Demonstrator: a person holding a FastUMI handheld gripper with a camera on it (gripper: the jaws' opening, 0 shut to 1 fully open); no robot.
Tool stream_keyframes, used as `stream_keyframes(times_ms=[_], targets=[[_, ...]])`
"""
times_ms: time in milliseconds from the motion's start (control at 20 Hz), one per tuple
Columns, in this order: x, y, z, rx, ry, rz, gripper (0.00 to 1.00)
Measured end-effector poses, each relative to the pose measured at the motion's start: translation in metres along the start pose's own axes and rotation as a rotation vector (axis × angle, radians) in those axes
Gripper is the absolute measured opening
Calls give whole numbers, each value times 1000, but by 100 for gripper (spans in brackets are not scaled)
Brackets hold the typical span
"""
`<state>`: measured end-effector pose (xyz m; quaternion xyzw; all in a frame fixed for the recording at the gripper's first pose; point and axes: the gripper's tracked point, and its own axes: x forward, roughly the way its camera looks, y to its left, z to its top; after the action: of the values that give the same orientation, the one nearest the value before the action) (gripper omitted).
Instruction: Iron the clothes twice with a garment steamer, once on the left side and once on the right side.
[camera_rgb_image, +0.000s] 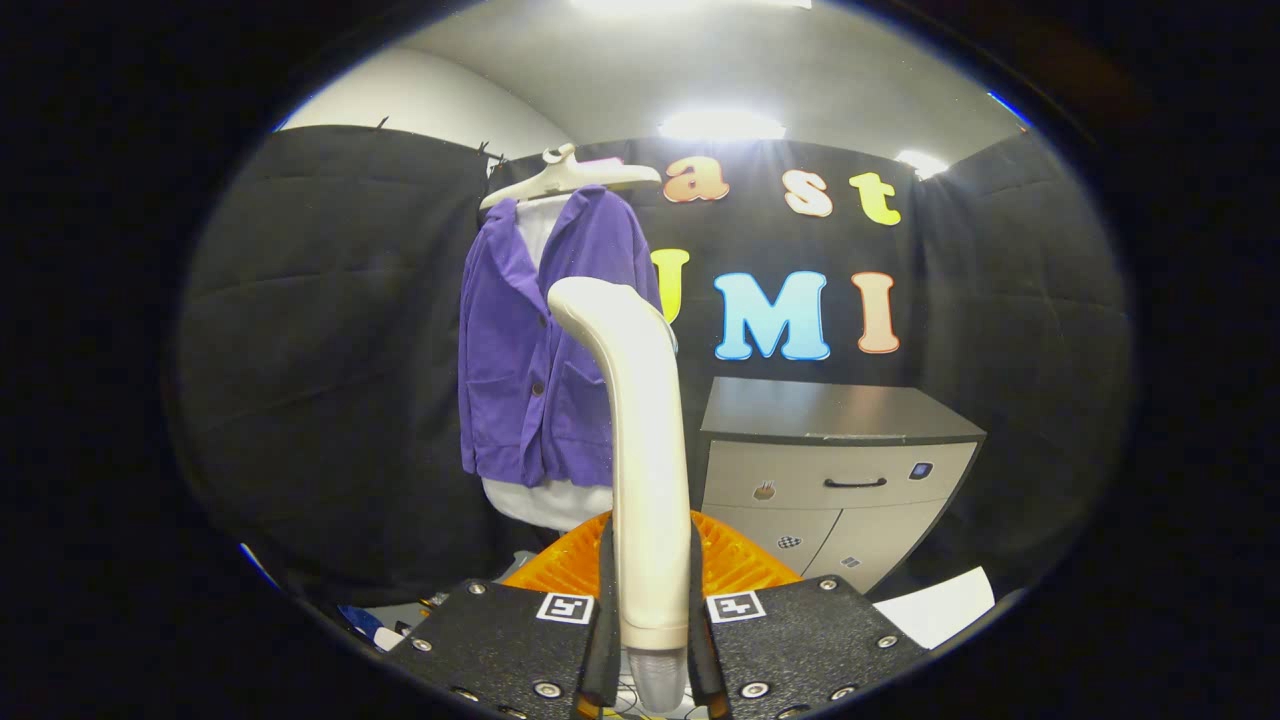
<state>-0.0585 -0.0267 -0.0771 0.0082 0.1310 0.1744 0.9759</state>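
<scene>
Cream plastic: the garment steamer (645, 440) stands upright between the fingers, its long axis running straight up from them and its bent head turned toward the clothes.
Grip: the gripper (648, 640) has both fingers pressed against the lower handle, one on each side, so the steamer is pinched firm (the clear end of the handle pokes out below the fingers).
Key relation: the purple jacket (535, 350) hangs beyond the fingers and a little to the left of the steamer, well apart from it; the head overlaps the jacket's right half in this view but does not look to be touching cloth.
Jacket: it hangs on a white hanger (570, 175) over a white shirt (545, 500), long axis vertical, parallel to the steamer.
Next move, as a judgement: the steamer must go forward and leftward to meet the cloth, then travel along the hang of one side; neither pass looks begun.
Just ahead: an orange ribbed basket (735, 560) sits right behind the fingers.
Room: a grey cabinet (835, 470) with a drawer and doors stands to the right of the jacket, and a white sheet of paper (940, 605) lies on the floor near it.
</scene>
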Motion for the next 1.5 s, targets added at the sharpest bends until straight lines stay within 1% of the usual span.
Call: stream_keyframes(times_ms=[150, 300, 600, 1000, 1500], targets=[[-7, -6, 28, 6, -56, -24, 27], [-15, -5, 37, 2, -91, -51, 27], [-20, 13, 27, -43, -81, -63, 27], [-12, 31, 20, -79, -62, -41, 27], [-2, 29, 17, -90, -39, -53, 27]])
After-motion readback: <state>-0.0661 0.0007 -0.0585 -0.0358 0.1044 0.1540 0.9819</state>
